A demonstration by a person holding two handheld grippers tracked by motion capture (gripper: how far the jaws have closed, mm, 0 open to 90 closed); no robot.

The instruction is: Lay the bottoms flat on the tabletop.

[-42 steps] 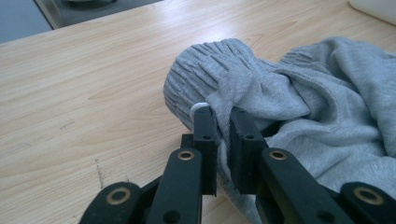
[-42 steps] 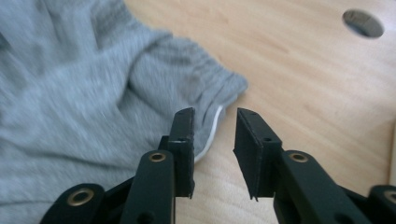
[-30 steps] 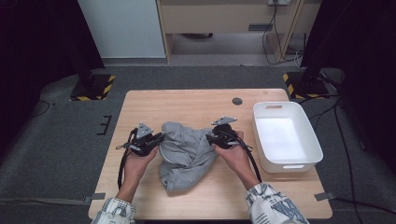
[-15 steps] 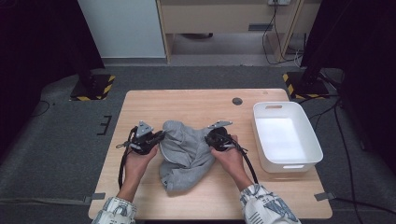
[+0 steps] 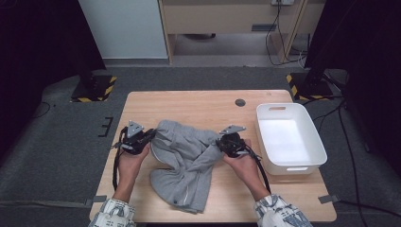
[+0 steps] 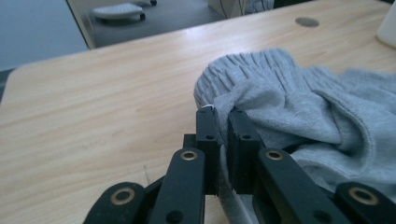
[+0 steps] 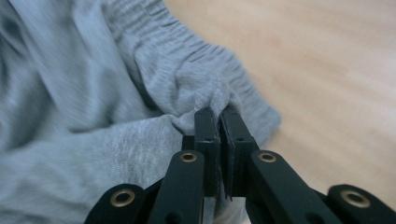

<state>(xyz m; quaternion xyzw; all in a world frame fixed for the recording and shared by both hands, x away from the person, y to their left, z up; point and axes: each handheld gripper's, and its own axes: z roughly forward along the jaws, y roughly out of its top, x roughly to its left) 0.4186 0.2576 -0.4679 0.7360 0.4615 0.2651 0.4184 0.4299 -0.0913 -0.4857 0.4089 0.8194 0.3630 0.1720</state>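
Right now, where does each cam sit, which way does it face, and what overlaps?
High view: above the person's side, looking forward and down on the table; forearms, both hands show.
Left gripper view: rides the left gripper, facing the grey garment; own jaws pinch it.
Right gripper view: rides the right gripper; jaws pinch the ribbed hem.
Shared: garment, tabletop.

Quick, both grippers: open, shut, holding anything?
Left gripper: shut on the grey garment, at its ribbed edge.
Right gripper: shut on the garment's elastic band.

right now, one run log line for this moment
left gripper: shut on grey garment | right gripper: shut on grey garment | white bin: empty
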